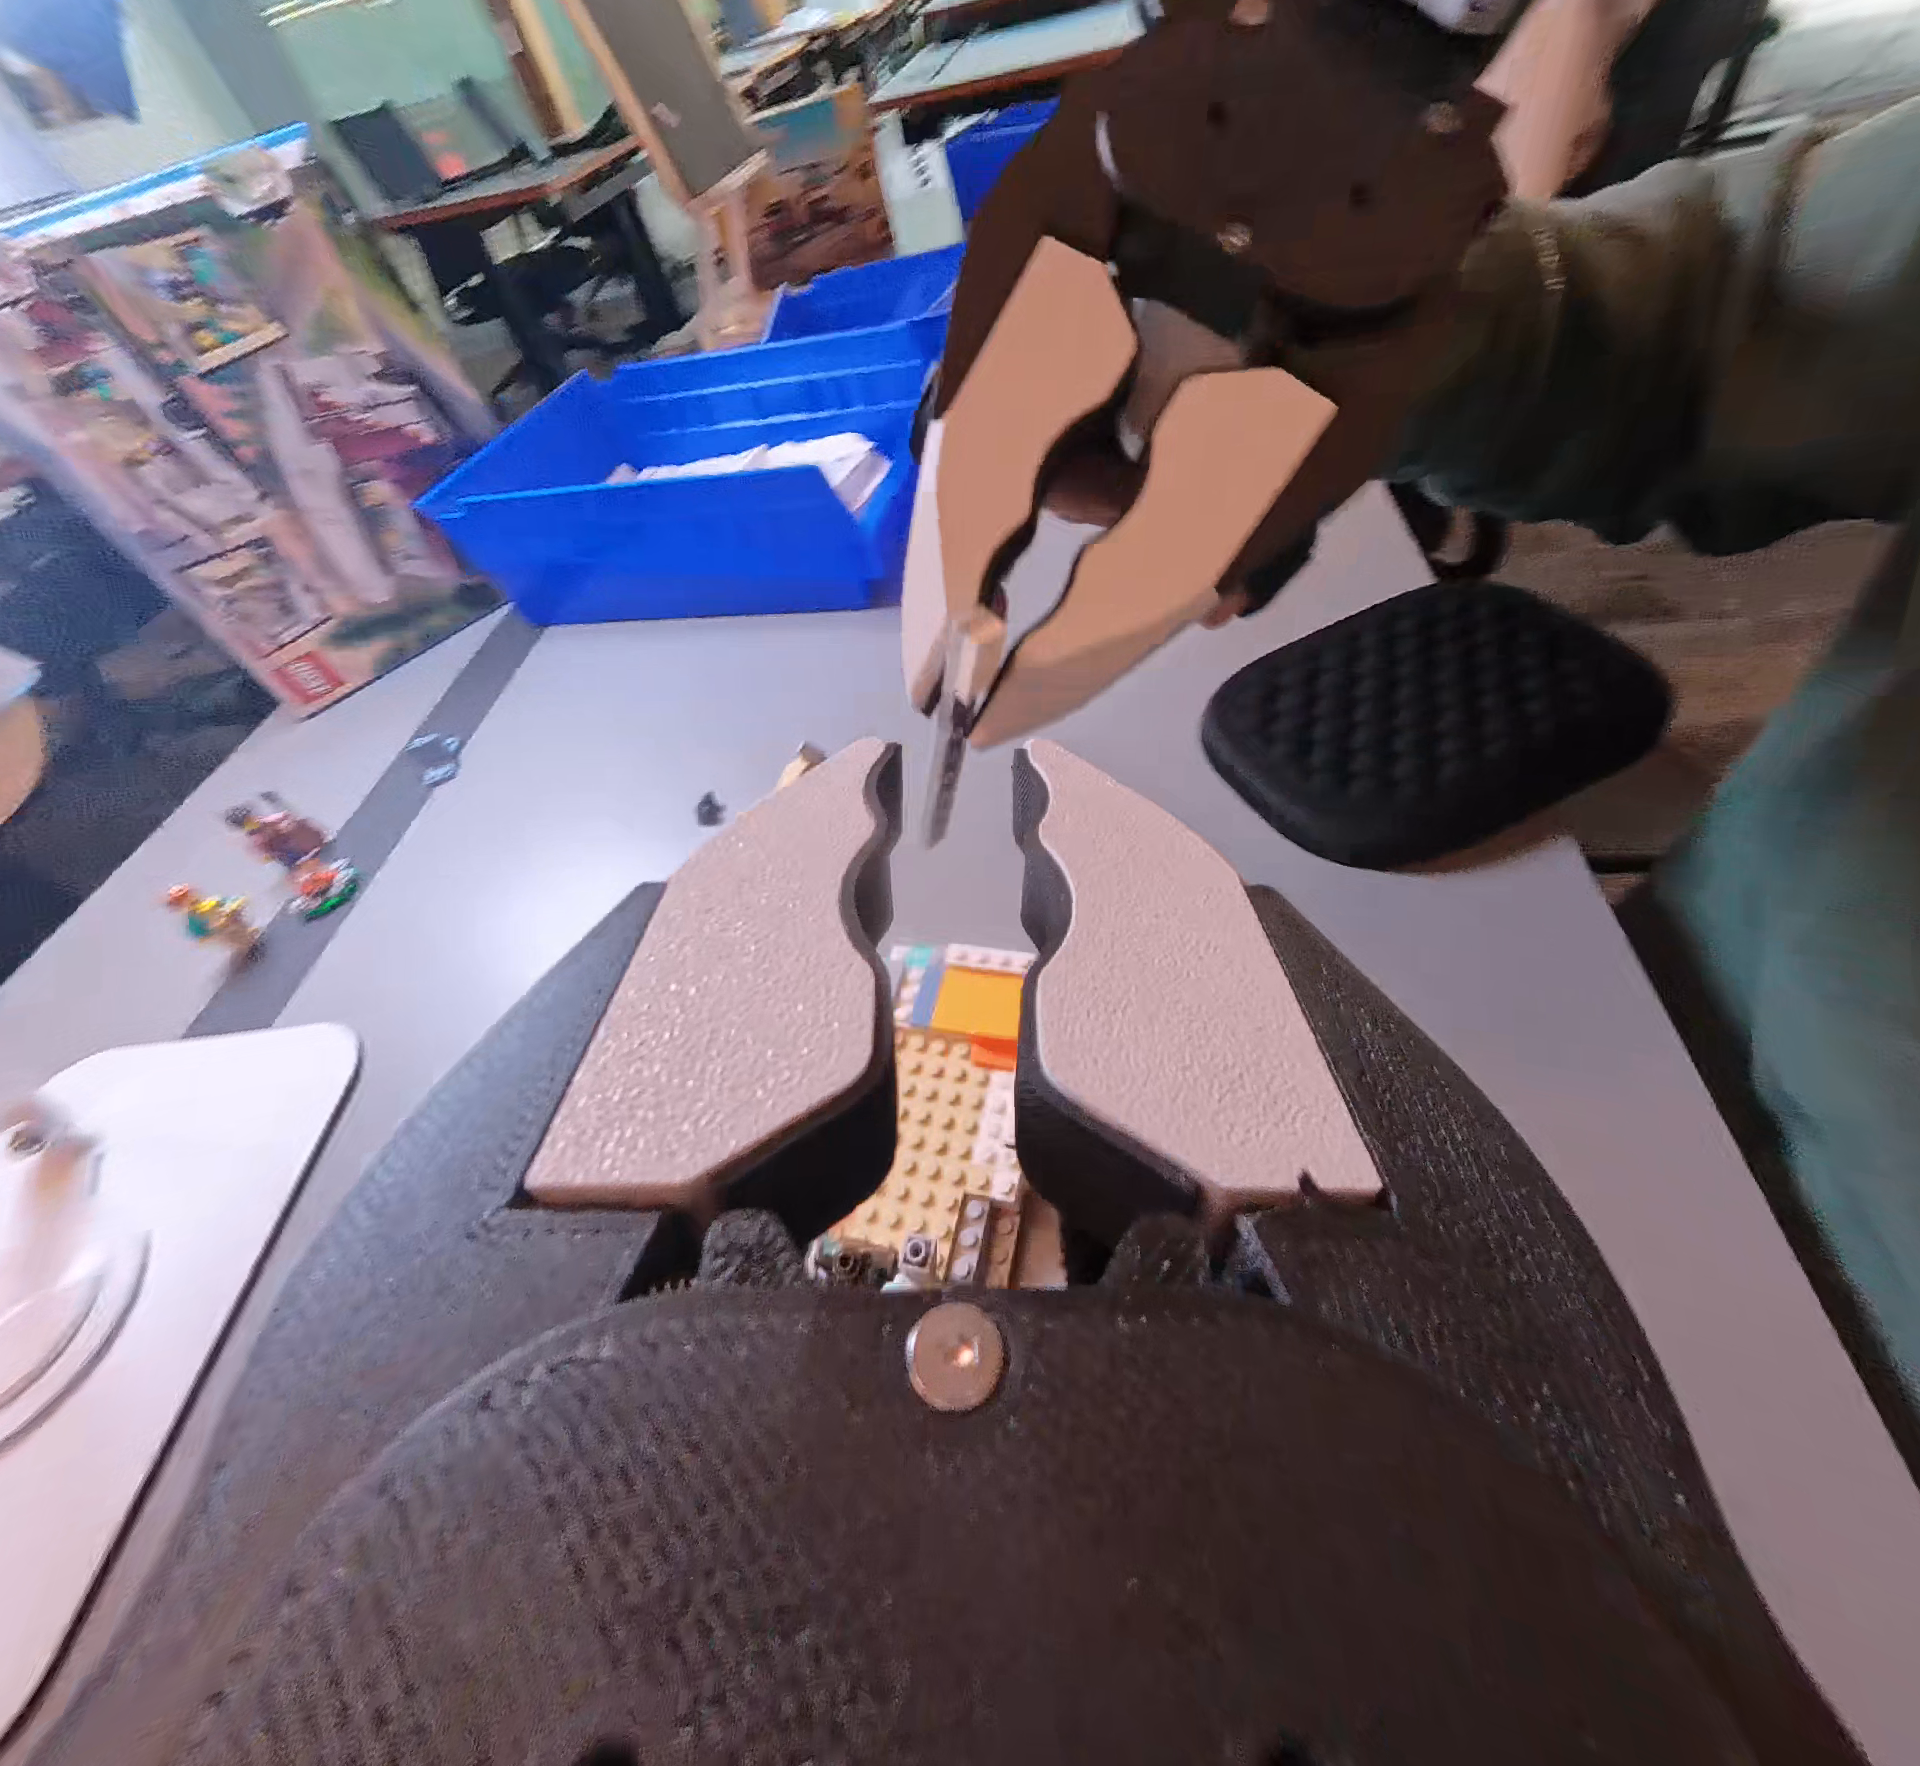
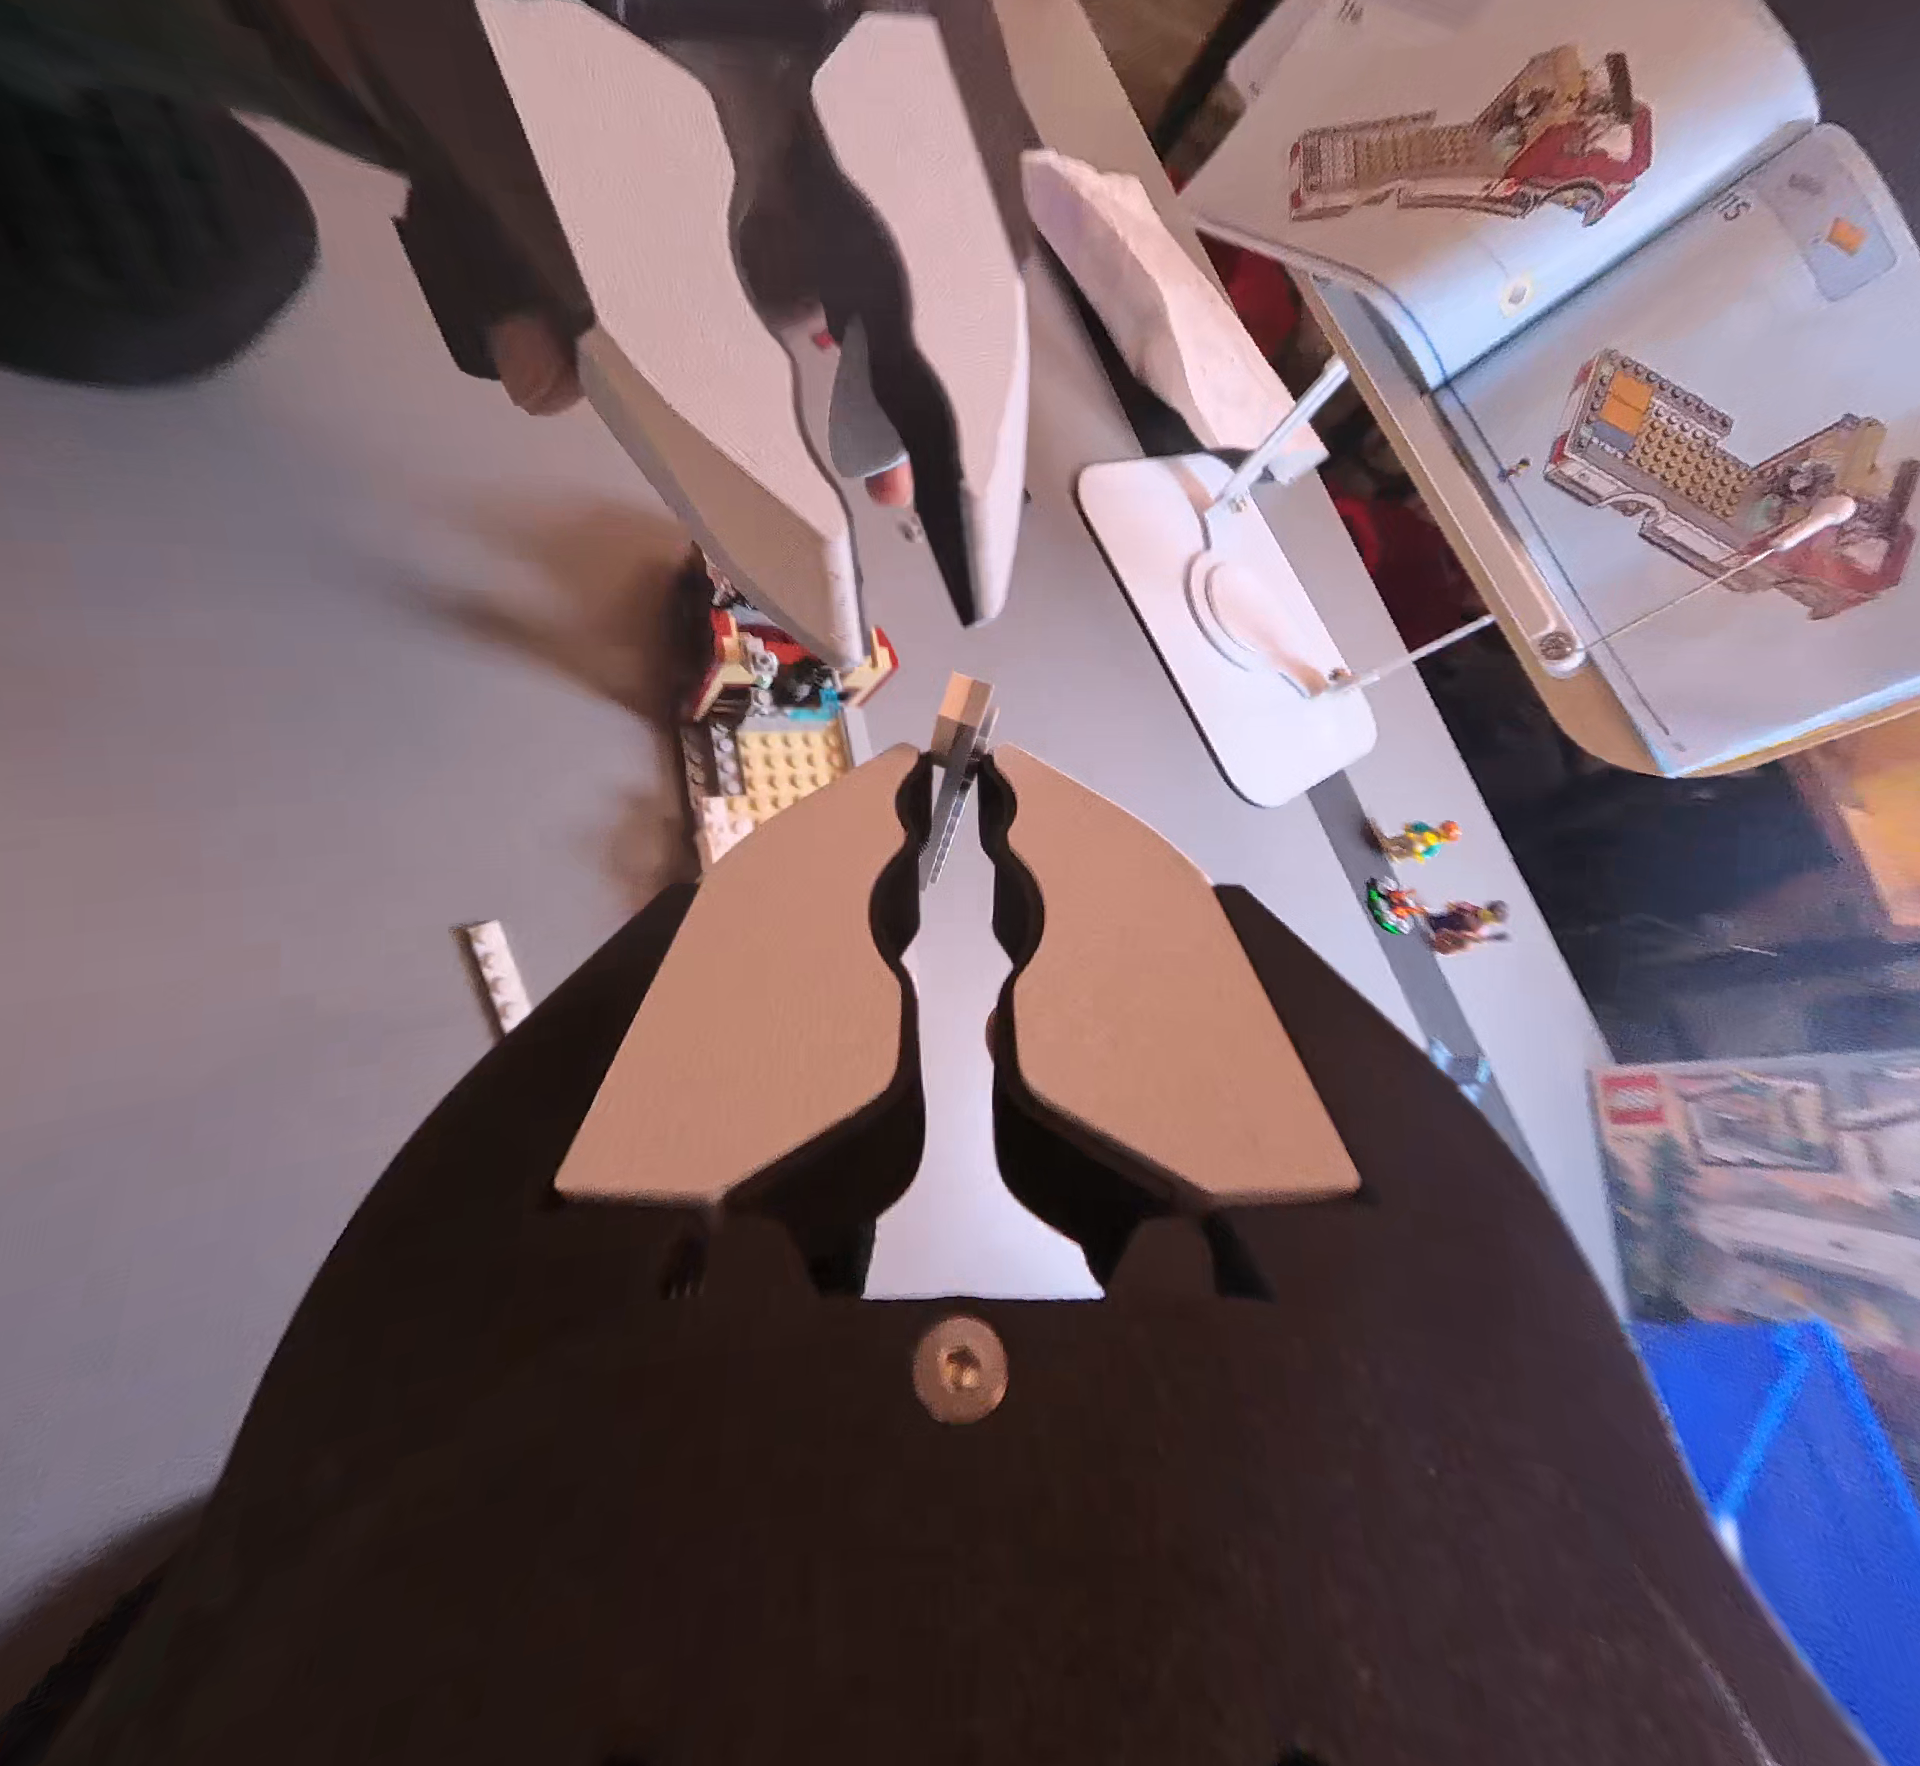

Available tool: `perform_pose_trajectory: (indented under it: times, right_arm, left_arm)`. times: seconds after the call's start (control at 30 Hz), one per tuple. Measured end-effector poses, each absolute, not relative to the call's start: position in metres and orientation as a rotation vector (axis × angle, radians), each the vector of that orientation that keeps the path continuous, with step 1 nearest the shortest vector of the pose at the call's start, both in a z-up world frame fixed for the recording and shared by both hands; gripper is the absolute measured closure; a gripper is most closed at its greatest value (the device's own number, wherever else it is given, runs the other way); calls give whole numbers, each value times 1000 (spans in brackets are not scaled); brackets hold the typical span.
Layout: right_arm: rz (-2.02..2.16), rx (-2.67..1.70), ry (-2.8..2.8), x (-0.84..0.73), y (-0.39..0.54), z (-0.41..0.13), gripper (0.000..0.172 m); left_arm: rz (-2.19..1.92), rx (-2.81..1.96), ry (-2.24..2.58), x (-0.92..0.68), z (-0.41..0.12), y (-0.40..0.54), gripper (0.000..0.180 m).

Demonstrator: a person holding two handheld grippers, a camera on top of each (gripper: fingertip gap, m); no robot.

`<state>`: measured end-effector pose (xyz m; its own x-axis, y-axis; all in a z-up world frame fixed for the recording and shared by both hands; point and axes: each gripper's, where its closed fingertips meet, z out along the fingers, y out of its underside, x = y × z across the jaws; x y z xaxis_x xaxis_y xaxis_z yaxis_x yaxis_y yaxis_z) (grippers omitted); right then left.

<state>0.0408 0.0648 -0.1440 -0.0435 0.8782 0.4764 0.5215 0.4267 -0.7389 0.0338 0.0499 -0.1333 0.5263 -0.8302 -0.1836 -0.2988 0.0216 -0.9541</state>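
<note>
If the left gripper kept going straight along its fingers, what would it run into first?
Most likely the thin grey plate pinched in the right gripper, which hangs just ahead of the left gripper's open fingertips. Depth is hard to judge; past it lies bare table.

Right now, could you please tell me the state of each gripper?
Left gripper: open, holding nothing.
Right gripper: shut on a thin grey toy-brick plate.
</note>
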Motion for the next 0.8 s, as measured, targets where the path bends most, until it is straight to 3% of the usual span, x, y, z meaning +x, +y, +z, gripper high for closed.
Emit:
perform_pose_trajectory:
  times: [0.1, 0.2, 0.43, 0.63, 0.8]
  right_arm:
    - [270, -1186, -1736, 30, 63, -158, 163]
    - [152, -1145, -1762, 25, 62, -167, 163]
    - [150, -1143, -1784, 23, 58, -173, 163]
    - [631, -1118, -1923, 32, 30, -172, 145]
    - [963, -1220, -2006, 36, 22, -172, 154]
  left_arm:
    - [-529, -1631, 962, 38, -143, 52, 154]
    - [-556, -1667, 939, 36, -151, 51, 165]
    - [-549, -1659, 969, 33, -157, 46, 170]
    - [-680, -1396, 1160, 34, -148, 20, 170]
    - [-743, -1264, 1235, 31, -149, 11, 170]
